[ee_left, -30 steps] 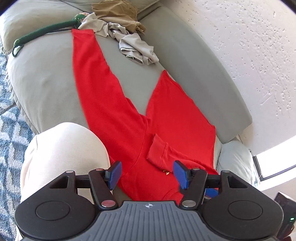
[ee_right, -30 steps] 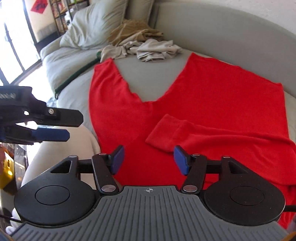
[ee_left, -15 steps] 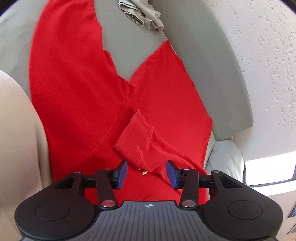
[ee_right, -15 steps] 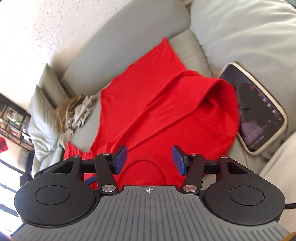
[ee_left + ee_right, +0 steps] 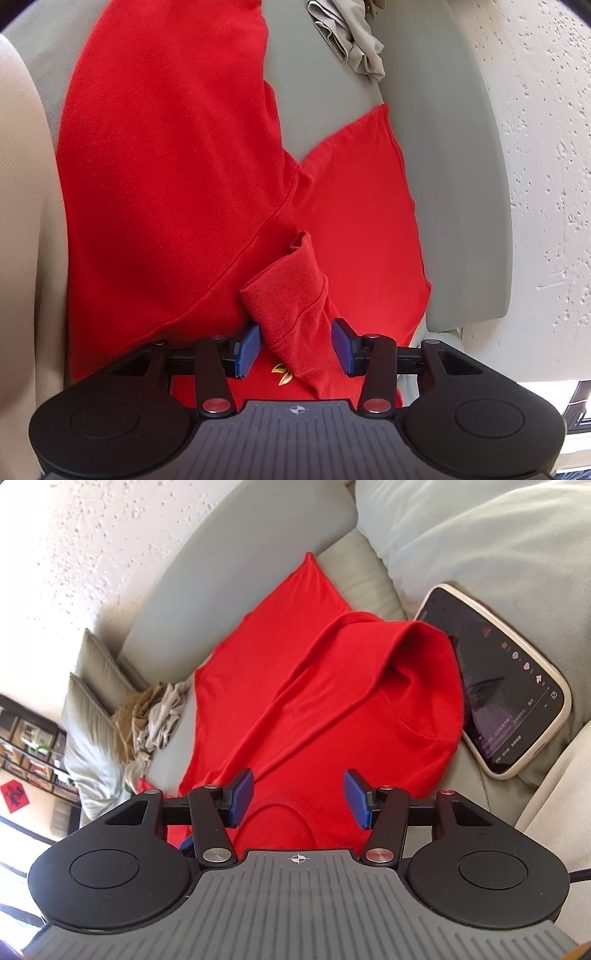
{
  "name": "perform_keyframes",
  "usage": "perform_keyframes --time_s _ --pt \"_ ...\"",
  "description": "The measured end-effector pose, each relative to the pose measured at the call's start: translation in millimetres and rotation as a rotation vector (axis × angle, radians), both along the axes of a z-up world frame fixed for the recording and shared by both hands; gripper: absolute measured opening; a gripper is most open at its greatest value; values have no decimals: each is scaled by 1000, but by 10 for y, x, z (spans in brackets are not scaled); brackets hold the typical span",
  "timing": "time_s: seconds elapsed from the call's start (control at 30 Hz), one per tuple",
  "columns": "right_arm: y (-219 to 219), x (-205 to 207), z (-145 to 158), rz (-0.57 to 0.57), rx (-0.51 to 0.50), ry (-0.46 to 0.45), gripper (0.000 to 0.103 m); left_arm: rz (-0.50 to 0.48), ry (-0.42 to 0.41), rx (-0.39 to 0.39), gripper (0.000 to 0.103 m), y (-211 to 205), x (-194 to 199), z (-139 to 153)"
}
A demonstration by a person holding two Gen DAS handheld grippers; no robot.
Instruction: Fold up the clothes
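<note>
A red long-sleeved top (image 5: 177, 177) lies spread on a grey sofa (image 5: 443, 184), filling the centre of both views. The left gripper (image 5: 295, 349), low in its frame, has just been narrowing its jaws, which stand spread around the folded sleeve cuff (image 5: 288, 295) without pressing it. The right gripper (image 5: 298, 799) has likewise been narrowing and stands spread over the neckline; a phone (image 5: 517, 686) lies at right.

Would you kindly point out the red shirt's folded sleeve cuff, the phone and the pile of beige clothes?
Sleeve cuff (image 5: 286, 291): left wrist view, on the cuff's upper face.
Phone (image 5: 509, 698): right wrist view, middle of its dark screen.
Pile of beige clothes (image 5: 147, 720): right wrist view, centre of the crumpled heap.
</note>
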State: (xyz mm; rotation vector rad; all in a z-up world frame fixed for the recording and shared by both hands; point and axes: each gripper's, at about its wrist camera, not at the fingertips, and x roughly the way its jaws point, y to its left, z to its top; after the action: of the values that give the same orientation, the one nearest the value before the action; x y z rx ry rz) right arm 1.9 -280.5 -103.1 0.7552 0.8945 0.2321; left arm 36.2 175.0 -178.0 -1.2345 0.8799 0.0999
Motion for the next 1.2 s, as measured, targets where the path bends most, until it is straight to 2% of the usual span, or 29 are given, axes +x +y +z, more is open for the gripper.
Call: perform_keyframes --time_s 0.07,0.13,0.23,0.27,0.33,0.4,0.53,0.6,0.63,0.67,0.7,0.8,0.93,1.0,1.1,1.2 --pt "-77 54 -66 -49 6 2 56 -4 -1 18 35 -15 -13 24" --pt "-192 109 -141 -124 21 13 54 -10 -3 51 24 -20 -43 47" --pt "-355 185 -240 -237 47 39 51 -20 -8 70 22 -7 -82 50" --pt "-395 217 -267 -264 52 45 51 -24 -10 77 22 -2 -95 51" --pt "-445 317 -309 -301 55 58 51 -31 -14 76 37 -12 -95 49" --pt "-462 445 -336 -325 53 64 51 -38 -19 77 41 -33 -81 59" --pt "-432 725 -407 -369 19 82 51 -32 -11 71 42 -60 -32 52" --pt "-422 829 -454 -389 23 92 33 -21 -5 62 41 -59 -9 46" --pt "-420 862 -463 -401 24 95 26 -15 -3 58 36 -57 2 44" --pt "-418 877 -457 -411 20 91 11 -9 0 60 32 -55 13 44" --pt "-413 884 -441 -416 13 88 6 -1 2 69 19 -54 25 46" --pt "-410 887 -380 -411 6 78 2 8 -2 121 2 -44 74 76" --pt "-446 893 -293 -388 22 77 1 -17 -68 172 1 -37 135 274" --pt "-479 904 -271 -386 47 97 1 -27 -118 192 1 2 186 475" --pt "-594 890 -209 -420 205 130 1 2 -244 158 0 117 268 843" --pt "-668 811 12 -439 292 73 1 43 -361 145 1 124 278 1140"
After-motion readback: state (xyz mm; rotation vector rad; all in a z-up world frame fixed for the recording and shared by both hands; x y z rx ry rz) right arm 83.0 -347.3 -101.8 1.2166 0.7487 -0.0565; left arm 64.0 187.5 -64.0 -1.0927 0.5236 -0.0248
